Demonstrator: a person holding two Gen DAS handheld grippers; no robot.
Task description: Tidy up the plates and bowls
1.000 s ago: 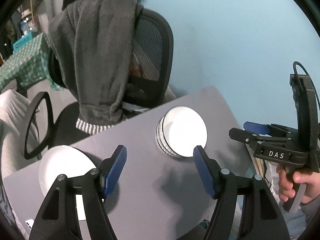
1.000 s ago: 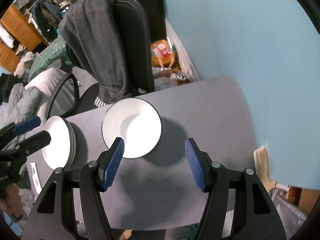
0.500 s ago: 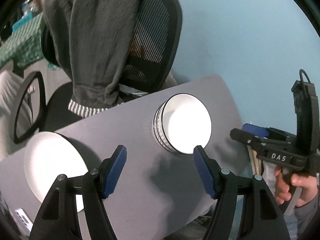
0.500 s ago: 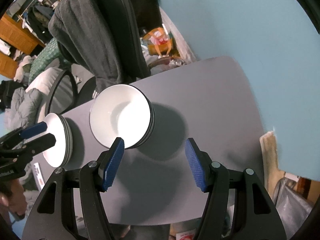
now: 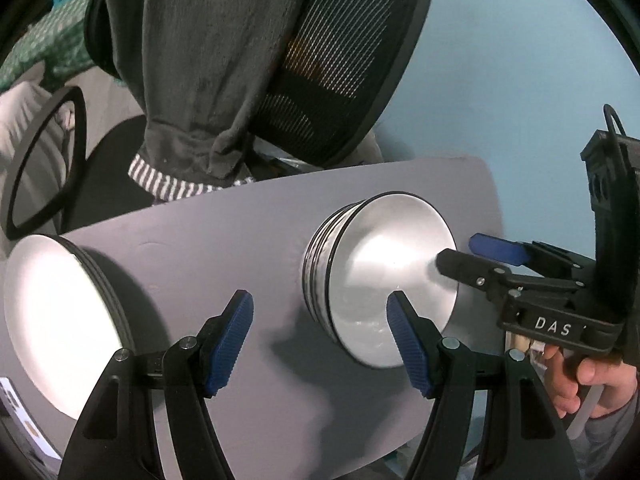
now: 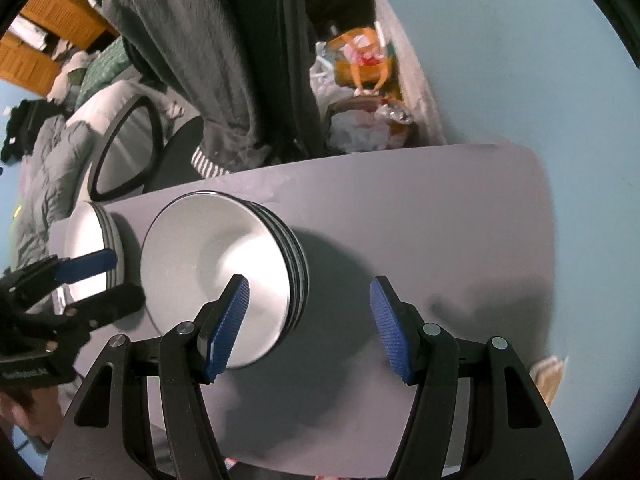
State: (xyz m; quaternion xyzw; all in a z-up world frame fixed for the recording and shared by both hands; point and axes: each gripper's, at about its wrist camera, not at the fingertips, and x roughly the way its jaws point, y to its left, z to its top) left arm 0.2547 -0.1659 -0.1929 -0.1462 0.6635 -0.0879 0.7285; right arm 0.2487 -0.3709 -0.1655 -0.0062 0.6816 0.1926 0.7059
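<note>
Bowls, white with dark rims, sitting nested in a stack near the middle of the grey tabletop, toward 3 o'clock of the left wrist view. Plates, likewise white and dark-edged, lying stacked at 9 o'clock in that view, well apart from the bowl stack. In the right wrist view, bowl stack showing at about 9 o'clock of centre, plate stack further out the same way, near the tabletop's left edge.

Left claw hanging wide open over bare tabletop between the two stacks, gripping nothing, its right pad crossing in front of the lower rim of the top bowl. Right claw also standing open and empty, its left pad overlapping the top bowl's inner face, its right pad over bare grey surface. Whether either pad is touching the bowl, hard to tell.

Judging by the glossy glaze: probably ceramic, so stiff, fairly heavy as a stack, slippery against ribbed pads and prone to chipping if knocked or dropped. Best taken by the rim, one pad inside the wall and one outside, lifting one bowl at a time rather than the whole nest. Plates probably needing an edge pinch, being too flat to grip otherwise.

Draped over an office chair beyond the tabletop at 12 o'clock, a dark garment.
</note>
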